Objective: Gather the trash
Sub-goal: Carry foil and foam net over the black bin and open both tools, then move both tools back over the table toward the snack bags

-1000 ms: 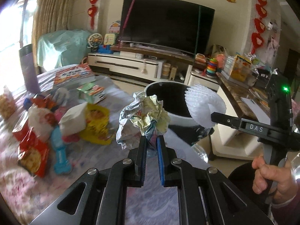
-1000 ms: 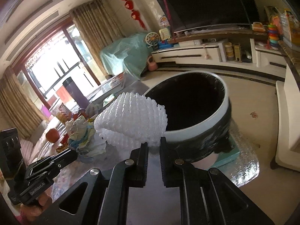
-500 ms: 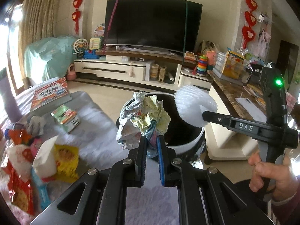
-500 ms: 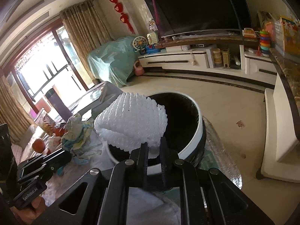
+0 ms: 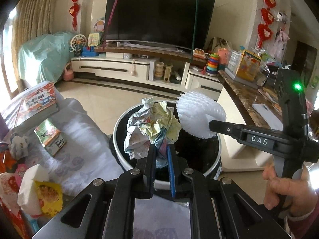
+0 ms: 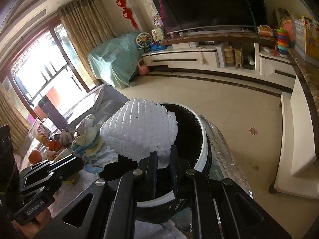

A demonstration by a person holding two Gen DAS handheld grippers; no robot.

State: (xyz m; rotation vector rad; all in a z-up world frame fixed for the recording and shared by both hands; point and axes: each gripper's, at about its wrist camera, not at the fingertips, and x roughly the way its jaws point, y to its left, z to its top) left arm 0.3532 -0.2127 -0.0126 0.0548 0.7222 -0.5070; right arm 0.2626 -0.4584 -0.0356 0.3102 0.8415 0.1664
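Moved since earlier: both grippers have carried their loads off the littered bench [image 5: 83, 159] and now hang over the mouth of the bin [image 5: 123, 159], which has shifted from the far side of the left wrist view to directly under the fingers.
Paper wad: a crumpled ball of printed paper [image 5: 151, 125], held above the near-left part of the bin opening. It looks very light and soft, crushable with no harm done, so a pinch on any fold will serve; the loose creases could slip if the hold is slack.
Foam net: a white ribbed foam sleeve [image 6: 139, 131], the kind wrapped round fruit, held above the bin's middle, just right of the paper wad. It looks springy and nearly weightless; it squashes flat under the pads and likely puffs back on release, and it may cling to the fingers for a moment.
Left gripper [image 5: 161, 149]: nearly closed, pinching the lower tail of the paper wad between its pads.
Right gripper [image 6: 163, 155]: closed narrow on the near edge of the foam net, most of which stands free above the fingers; a hand [image 5: 287, 189] grips its handle at the right.
Bin: round, white rim, black liner, on the floor at the bench's far-right end.
Left behind: wrappers [image 5: 45, 197] and a small carton [image 5: 49, 139] lie on the bench, left.
Judgement: both pieces look ready to be dropped.
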